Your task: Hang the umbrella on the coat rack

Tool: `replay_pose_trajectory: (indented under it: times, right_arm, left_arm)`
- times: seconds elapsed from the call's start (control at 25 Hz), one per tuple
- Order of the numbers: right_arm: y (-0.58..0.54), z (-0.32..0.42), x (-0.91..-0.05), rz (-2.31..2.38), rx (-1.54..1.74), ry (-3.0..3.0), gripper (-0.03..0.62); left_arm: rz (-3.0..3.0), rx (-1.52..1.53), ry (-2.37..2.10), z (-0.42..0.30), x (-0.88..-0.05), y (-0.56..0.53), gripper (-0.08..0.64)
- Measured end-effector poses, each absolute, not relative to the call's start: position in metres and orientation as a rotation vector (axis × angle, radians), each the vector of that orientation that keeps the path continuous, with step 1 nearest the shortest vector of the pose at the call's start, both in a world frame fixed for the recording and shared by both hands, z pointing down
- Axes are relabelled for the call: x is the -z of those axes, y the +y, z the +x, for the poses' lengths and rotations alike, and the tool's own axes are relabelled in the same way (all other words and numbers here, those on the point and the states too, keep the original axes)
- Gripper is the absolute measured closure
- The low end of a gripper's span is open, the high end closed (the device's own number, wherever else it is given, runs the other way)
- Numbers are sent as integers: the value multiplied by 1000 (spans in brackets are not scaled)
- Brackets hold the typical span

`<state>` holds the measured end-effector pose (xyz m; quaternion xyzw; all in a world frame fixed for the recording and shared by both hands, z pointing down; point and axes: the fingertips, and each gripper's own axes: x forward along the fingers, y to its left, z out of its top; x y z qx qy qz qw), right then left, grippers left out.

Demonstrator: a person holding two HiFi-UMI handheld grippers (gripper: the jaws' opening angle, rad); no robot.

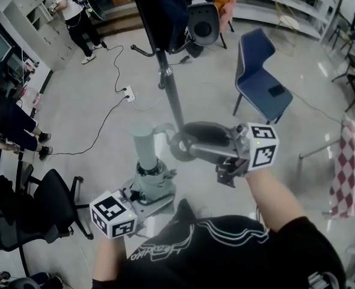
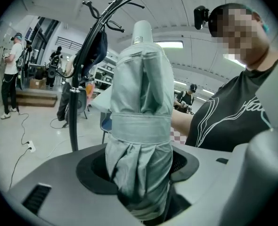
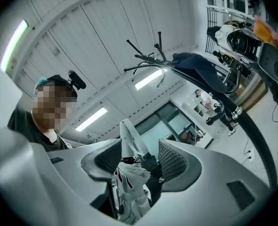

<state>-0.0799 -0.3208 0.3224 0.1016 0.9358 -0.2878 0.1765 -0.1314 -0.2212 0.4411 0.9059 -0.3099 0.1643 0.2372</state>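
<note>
A folded grey-green umbrella (image 1: 145, 144) stands upright in my left gripper (image 1: 150, 176), handle end up. In the left gripper view the jaws press on its pleated cloth (image 2: 138, 173) below the wrap band, so this gripper (image 2: 139, 166) is shut on it. My right gripper (image 1: 183, 143) reaches in from the right toward the umbrella's top. Its pads (image 3: 175, 160) stand apart, and the thin white strap (image 3: 129, 138) rises between them unpressed, so this gripper (image 3: 140, 155) is open. The coat rack (image 1: 172, 101) stands just behind, with a dark jacket (image 1: 162, 8) on it and bare hooks (image 3: 151, 60) on top.
A blue chair (image 1: 259, 77) stands to the right of the rack and a black office chair (image 1: 51, 206) at the near left. A power strip with its cable (image 1: 129, 94) lies on the floor to the left. A checkered cloth (image 1: 352, 161) is at the right edge. A person (image 1: 72, 14) stands far left.
</note>
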Motion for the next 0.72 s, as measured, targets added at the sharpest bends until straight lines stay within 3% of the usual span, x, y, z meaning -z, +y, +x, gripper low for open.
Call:
replay_pose_trajectory:
  times: [0.32, 0.44, 0.72]
  right_arm:
    - [-344, -122, -333, 211, 806, 2679, 364]
    - [-353, -128, -336, 178, 791, 2677, 495]
    - [-376, -141, -347, 39, 809, 2672, 531]
  left_arm:
    - [2536, -495, -751, -158, -443, -251, 298]
    - [2535, -501, -718, -169, -447, -261, 298]
    - [2485, -472, -685, -196, -469, -288, 298]
